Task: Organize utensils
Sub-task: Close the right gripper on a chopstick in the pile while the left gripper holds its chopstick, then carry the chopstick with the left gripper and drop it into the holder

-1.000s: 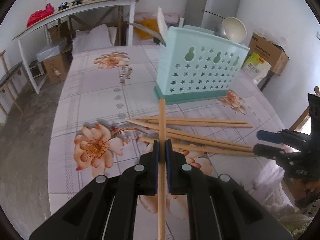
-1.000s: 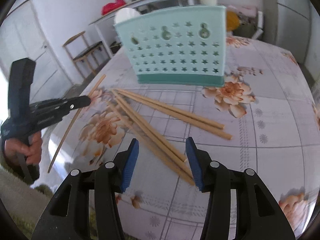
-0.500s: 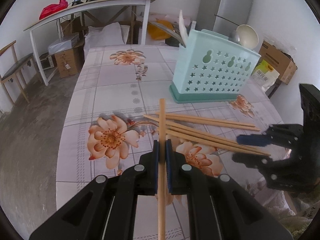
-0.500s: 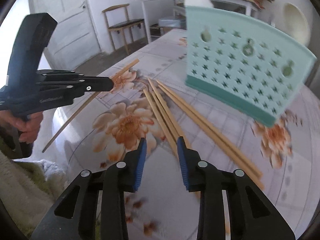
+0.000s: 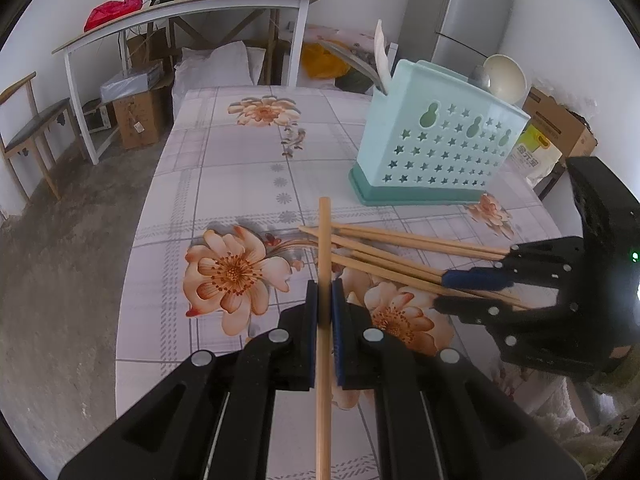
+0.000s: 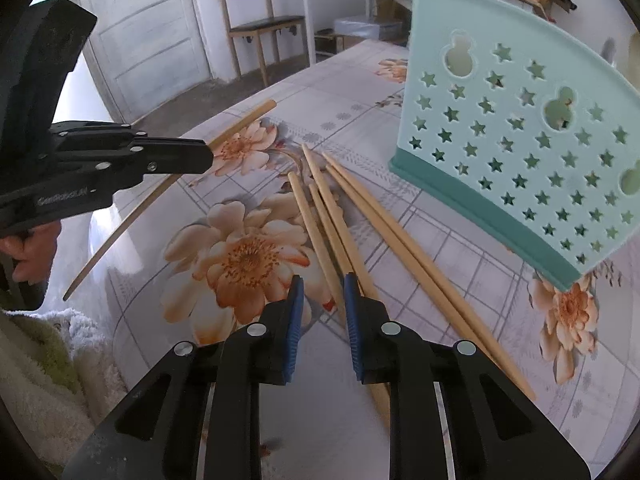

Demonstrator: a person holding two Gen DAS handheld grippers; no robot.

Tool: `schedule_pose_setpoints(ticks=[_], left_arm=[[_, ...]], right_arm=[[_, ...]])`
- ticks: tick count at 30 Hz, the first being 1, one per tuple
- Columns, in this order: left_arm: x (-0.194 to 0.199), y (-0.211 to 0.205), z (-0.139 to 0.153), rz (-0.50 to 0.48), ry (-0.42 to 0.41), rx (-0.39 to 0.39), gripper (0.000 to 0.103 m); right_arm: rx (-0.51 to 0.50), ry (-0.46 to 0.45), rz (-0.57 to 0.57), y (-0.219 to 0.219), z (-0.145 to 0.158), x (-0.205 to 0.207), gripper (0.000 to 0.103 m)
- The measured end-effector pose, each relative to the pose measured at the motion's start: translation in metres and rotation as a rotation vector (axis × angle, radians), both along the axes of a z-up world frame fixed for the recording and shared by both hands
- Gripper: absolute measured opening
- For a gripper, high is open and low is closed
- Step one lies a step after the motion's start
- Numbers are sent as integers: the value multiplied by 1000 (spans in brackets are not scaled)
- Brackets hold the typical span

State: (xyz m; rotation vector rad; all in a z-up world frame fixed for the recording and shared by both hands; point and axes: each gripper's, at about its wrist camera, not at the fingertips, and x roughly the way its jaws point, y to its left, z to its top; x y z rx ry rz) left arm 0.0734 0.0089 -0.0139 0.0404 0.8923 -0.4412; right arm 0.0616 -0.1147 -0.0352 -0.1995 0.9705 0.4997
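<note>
The left gripper [image 5: 325, 312] has its jaws pinched tight on a single chopstick [image 5: 324, 264], which runs straight up the centre of the left wrist view, gripped near its middle so that it probably balances without drooping; its blunt end points toward the mint utensil holder [image 5: 436, 148] at upper right. The right gripper [image 6: 323, 312] has its jaws narrowly parted with nothing clamped, straddling the near ends of the loose chopsticks [image 6: 340, 232] that fan from the frame's centre toward lower right, seemingly lined up to close on one. Those sticks lie flat on the flowered tablecloth [image 6: 248, 256], just in front of the holder [image 6: 520, 140] filling the upper right of the right wrist view. A ladle [image 5: 504, 78] and other utensils already stand in the holder, so it is likely where the chopsticks belong.
</note>
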Motion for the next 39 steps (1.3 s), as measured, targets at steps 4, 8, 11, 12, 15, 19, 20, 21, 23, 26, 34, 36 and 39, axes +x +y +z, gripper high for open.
schedule_pose_setpoints(ticks=[4, 8, 11, 12, 15, 19, 20, 21, 23, 26, 34, 36, 39], left_arm=[[0, 0, 0, 3, 0, -3, 6], [0, 2, 1, 15, -5, -6, 6], [-1, 3, 3, 21, -10, -12, 6], [-1, 4, 4, 23, -12, -14, 6], [-3, 4, 8, 25, -20, -17, 6], [-5, 6, 15, 26, -33, -34, 6], [-7, 7, 17, 26, -37, -40, 6], [-8, 8, 21, 28, -46, -50, 6], [-10, 11, 29, 30, -66, -68, 6], [-14, 16, 45, 30, -98, -118, 6], [-20, 17, 92, -11, -197, -256, 6], [-19, 12, 102, -24, -223, -270, 6], [-13, 2, 122, -51, -273, -300, 6]], right_arm=[[-22, -5, 34, 11, -5, 9, 19], [-47, -18, 56, 16, -5, 11, 7], [-82, -51, 64, 20, -4, 8, 5], [-77, -62, 63, 20, -2, 6, 5], [-53, -103, 41, 14, 8, 0, 5], [8, -165, -19, 0, 29, -11, 5], [24, -180, -37, -5, 35, -14, 5], [38, -193, -55, -9, 41, -17, 5], [77, -225, -102, -19, 55, -23, 5], [154, -263, -178, -38, 72, -35, 5], [420, -334, -389, -85, 92, -55, 5], [450, -344, -420, -93, 92, -60, 5], [479, -351, -448, -101, 91, -65, 5]])
